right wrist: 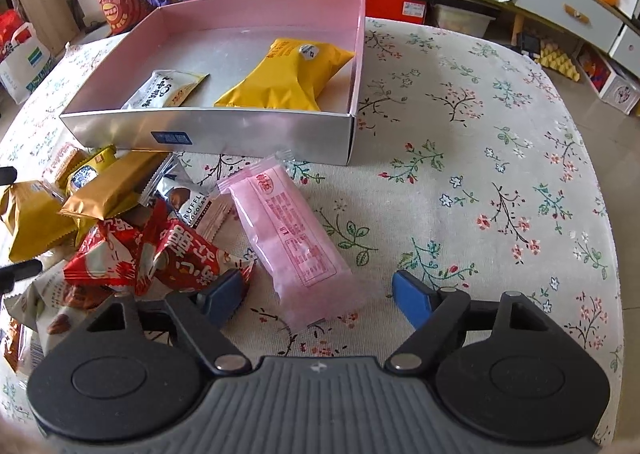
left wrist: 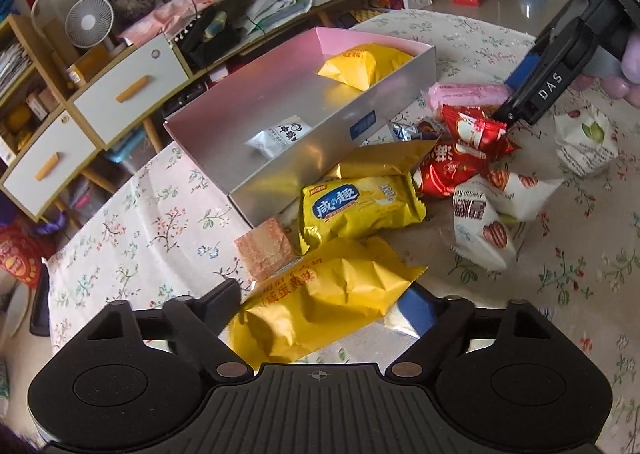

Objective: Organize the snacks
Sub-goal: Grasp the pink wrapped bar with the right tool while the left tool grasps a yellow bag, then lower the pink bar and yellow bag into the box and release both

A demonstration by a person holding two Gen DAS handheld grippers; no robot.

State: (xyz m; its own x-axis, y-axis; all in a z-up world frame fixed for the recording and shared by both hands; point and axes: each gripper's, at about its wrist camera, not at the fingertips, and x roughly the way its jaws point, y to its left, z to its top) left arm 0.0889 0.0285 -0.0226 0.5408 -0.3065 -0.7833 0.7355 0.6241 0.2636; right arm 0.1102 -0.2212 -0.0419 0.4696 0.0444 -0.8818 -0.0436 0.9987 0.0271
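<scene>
While both grippers stand apart and unclamped, the left gripper point(left wrist: 320, 302) straddling the yellow packet point(left wrist: 316, 306) and the right gripper point(right wrist: 320, 294) straddling the pink packet point(right wrist: 296, 238) on the worktop point(right wrist: 480, 174), the pick-up step is in hand: each must close, then carry its packet forward into the box point(right wrist: 208, 134).

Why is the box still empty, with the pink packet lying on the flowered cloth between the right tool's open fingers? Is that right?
Not quite: the box already holds two snacks, a yellow packet and a small white one, as the right wrist view shows. The pink packet does lie between the right tool fingers.

Pink-lined silver box point(right wrist: 256, 130), floral cream tablecloth point(right wrist: 480, 158), pink packet point(right wrist: 292, 238), yellow packet point(left wrist: 320, 314).
</scene>
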